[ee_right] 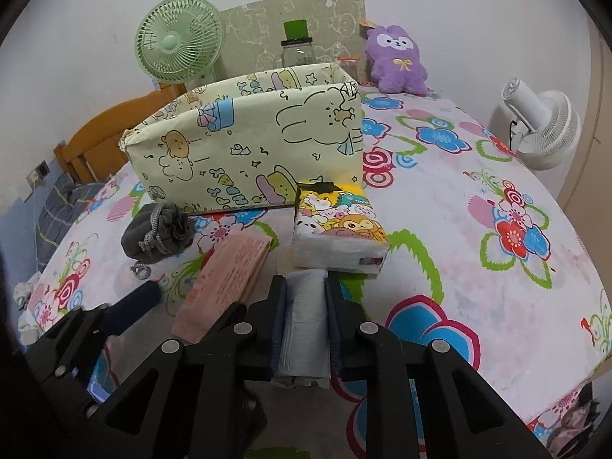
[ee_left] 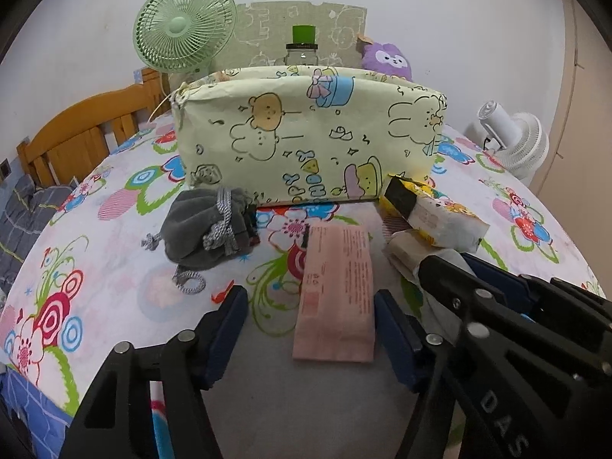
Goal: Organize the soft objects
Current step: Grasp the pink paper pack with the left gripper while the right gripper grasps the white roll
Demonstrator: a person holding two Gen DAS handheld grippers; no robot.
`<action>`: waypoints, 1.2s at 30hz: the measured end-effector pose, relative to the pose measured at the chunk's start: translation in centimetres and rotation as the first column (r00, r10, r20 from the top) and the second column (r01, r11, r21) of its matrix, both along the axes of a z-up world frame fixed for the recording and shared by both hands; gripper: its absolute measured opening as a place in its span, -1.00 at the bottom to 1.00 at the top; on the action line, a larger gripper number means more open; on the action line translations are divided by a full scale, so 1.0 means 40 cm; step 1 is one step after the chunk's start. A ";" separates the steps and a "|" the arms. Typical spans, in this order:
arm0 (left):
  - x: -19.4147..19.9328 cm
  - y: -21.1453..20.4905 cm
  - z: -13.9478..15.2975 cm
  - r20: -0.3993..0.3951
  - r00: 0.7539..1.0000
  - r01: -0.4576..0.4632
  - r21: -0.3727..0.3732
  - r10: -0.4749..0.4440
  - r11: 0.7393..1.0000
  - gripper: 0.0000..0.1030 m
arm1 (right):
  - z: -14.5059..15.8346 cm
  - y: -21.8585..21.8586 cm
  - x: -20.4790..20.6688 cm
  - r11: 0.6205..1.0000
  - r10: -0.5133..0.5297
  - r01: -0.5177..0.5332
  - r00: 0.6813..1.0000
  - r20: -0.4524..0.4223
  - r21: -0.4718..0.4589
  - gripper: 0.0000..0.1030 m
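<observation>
Soft white roll [ee_right: 304,313] sits clamped between right claw [ee_right: 305,287] pads, claw angled downward over floral bedsheet [ee_right: 478,206]. Left claw [ee_left: 311,298] hangs released, jaws straddling pink printed packet [ee_left: 336,287], not pressing it. Cartoon tissue pack [ee_right: 338,233] just ahead; grey velvet drawstring pouch [ee_left: 206,225] ahead-left; cartoon-print fabric bin [ee_left: 306,134] beyond, lettering partly readable.

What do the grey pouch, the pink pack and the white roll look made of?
Pouch: soft matte fabric, maybe velvet; woven drawstring. Pink pack: thin matte printed wrapper, plastic or paper, unclear. Roll: thin whitish plastic film, likely bags; creased, squeezed in the right gripper.
</observation>
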State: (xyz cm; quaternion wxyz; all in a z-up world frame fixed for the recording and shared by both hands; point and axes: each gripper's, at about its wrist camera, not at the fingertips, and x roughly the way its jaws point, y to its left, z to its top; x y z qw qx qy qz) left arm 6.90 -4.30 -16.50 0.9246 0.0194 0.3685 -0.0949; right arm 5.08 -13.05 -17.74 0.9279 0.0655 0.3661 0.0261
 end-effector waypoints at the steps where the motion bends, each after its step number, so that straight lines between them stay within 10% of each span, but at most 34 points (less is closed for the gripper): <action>1: 0.002 -0.003 0.001 0.001 1.000 0.004 -0.003 -0.004 1.000 0.22 | 0.001 -0.001 0.001 1.000 0.001 -0.001 1.000 0.001 0.002 -0.55; 6: 0.005 -0.010 0.004 -0.002 1.000 0.015 -0.011 -0.015 1.000 -0.23 | 0.005 -0.010 0.005 1.000 0.007 -0.007 1.000 -0.001 0.022 -0.55; 36: -0.023 0.018 0.134 0.063 0.998 0.002 -0.062 0.002 0.998 -0.25 | 0.139 0.005 -0.025 0.999 0.022 -0.026 0.995 0.096 0.039 -0.54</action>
